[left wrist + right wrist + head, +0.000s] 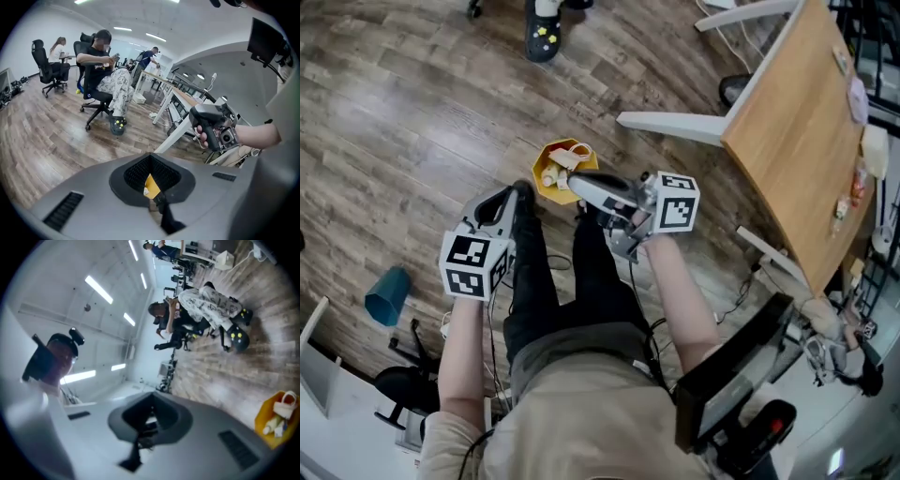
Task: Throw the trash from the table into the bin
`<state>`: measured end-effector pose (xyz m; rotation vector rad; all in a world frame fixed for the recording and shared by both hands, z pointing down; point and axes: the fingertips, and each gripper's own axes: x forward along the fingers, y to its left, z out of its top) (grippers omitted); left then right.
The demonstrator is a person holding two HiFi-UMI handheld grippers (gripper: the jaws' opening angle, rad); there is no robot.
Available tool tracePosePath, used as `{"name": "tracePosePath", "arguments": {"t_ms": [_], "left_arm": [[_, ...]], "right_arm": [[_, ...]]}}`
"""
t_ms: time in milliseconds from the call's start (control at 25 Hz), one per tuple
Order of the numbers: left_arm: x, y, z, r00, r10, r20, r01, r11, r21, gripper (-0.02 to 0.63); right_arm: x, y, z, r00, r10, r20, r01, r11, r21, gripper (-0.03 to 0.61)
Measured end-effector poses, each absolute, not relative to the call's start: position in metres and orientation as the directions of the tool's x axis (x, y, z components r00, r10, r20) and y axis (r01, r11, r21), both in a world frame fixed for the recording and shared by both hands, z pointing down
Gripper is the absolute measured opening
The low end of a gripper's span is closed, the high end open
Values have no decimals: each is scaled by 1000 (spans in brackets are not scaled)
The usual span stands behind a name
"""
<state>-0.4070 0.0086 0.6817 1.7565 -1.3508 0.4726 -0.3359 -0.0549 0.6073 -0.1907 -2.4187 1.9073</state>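
Left claw (153,196) and right claw (143,439): both pressed together, nothing pinched, held above the floor. Yellow bin (546,150) ahead contains trash (555,174). Bench (797,122) stands at right.

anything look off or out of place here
Mostly no: the yellow bin stands on the floor with trash inside it, nothing spilled around. Only the teal container on the floor at the left looks tipped on its side, though the steep angle may mislead.
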Motion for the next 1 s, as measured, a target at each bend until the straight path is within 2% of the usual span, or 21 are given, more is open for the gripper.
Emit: {"name": "tracePosePath", "arguments": {"t_ms": [680, 1000], "left_arm": [[-409, -11, 577, 420, -660, 623, -891, -171, 420, 20], [-413, -16, 513, 447, -730, 517, -872, -228, 432, 20]], "right_arm": [[-369, -38, 495, -983, 174, -64, 114, 291, -950, 6], [-381, -33, 438, -993, 98, -66, 96, 350, -932, 6]]}}
